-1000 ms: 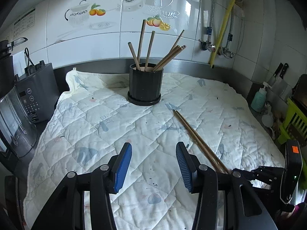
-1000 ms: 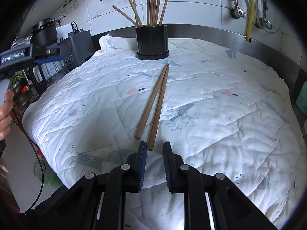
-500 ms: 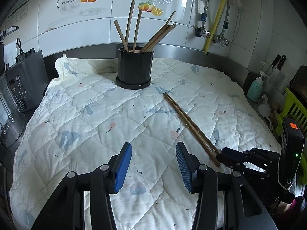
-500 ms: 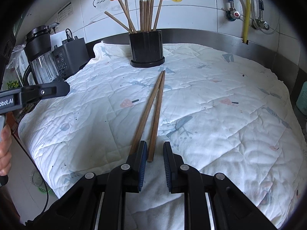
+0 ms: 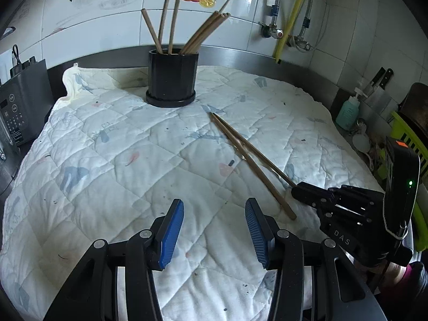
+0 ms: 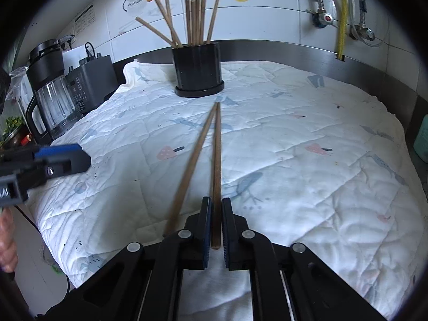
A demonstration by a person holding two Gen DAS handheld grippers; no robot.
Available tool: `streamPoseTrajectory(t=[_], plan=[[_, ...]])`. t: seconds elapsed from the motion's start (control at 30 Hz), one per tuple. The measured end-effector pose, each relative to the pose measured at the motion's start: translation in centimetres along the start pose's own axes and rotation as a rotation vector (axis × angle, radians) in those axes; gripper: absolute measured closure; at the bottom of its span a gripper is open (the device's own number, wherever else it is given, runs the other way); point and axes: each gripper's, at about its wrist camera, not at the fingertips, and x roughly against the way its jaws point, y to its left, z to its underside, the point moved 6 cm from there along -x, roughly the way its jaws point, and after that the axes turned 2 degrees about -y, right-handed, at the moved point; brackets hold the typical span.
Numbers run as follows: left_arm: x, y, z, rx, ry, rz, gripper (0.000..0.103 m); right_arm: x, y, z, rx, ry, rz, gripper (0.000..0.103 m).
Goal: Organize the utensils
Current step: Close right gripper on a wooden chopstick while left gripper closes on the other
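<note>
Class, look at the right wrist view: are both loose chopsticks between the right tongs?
No: only one chopstick runs between the right tongs, while the other chopstick passes outside them on the left.

black left gripper (image 5: 214, 230) with ribbed blue pads, silver screws, right gripper (image 6: 214, 224) alike, "das" lettering
</note>
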Motion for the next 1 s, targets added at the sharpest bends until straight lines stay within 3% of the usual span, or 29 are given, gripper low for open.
streamPoseTrajectory(t=[0.27, 0.53, 0.83, 1.0], plan=[[-2.1, -4.6, 1.3, -0.013, 0.011, 0.055, 0.051, 1.5, -2.1, 0.4, -0.026, -0.007, 0.035, 0.094], [-4.2, -7.4, 1.7, -0.031, 0.001, 0.045, 0.052, 1.9, -3.6, 1.0, -0.053, -0.002, 0.044, 0.094], [-6.1, -8.5, 2.2, -0.058, -0.01, -0.014, 0.052, 1.8, -4.4, 1.4, -0.076, 0.0, 0.039, 0.094], [-6.8, -8.5, 1.9, -0.071, -0.039, -0.061, 0.061, 1.8, -4.5, 1.4, -0.08, 0.0, 0.035, 0.094]])
